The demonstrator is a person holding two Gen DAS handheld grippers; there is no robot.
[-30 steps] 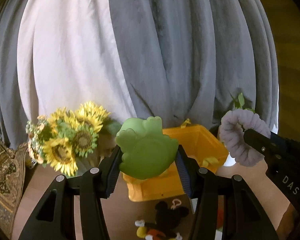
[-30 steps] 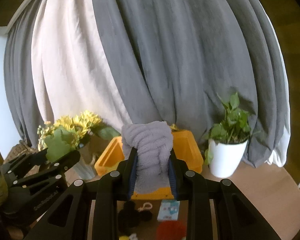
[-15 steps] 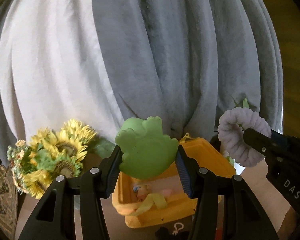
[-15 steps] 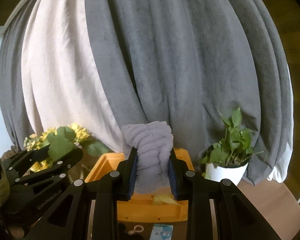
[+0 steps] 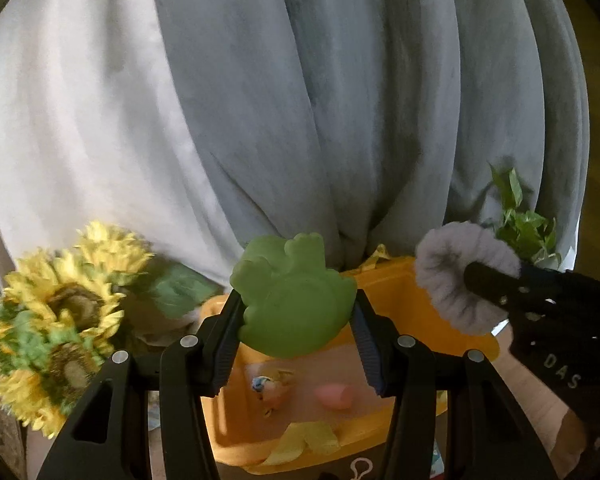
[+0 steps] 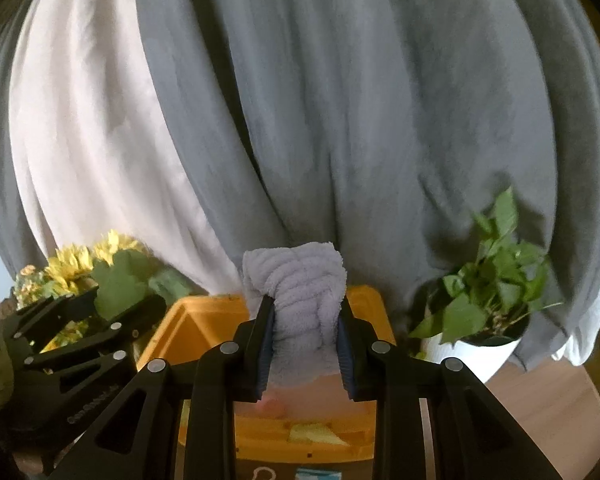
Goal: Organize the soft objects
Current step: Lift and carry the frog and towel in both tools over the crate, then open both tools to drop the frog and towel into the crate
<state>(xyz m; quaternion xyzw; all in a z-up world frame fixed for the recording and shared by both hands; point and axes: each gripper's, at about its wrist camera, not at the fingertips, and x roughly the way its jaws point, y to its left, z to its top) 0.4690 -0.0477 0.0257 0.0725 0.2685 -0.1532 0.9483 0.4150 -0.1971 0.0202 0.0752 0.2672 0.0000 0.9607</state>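
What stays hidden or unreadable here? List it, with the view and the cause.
- Left wrist view: yellow bin floor, partly hidden by green toy and left gripper.
- Right wrist view: bin contents, hidden by purple scrunchie and right gripper.
- Sunflowers: motion-blurred.

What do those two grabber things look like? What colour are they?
Both are black plastic. The left gripper and right gripper each have two fingers lined with ribbed dark-blue pads, and round silver bolts at the joints. The side of the right one shows small holes and white letters reading "DAS". No cables or sleeves show.
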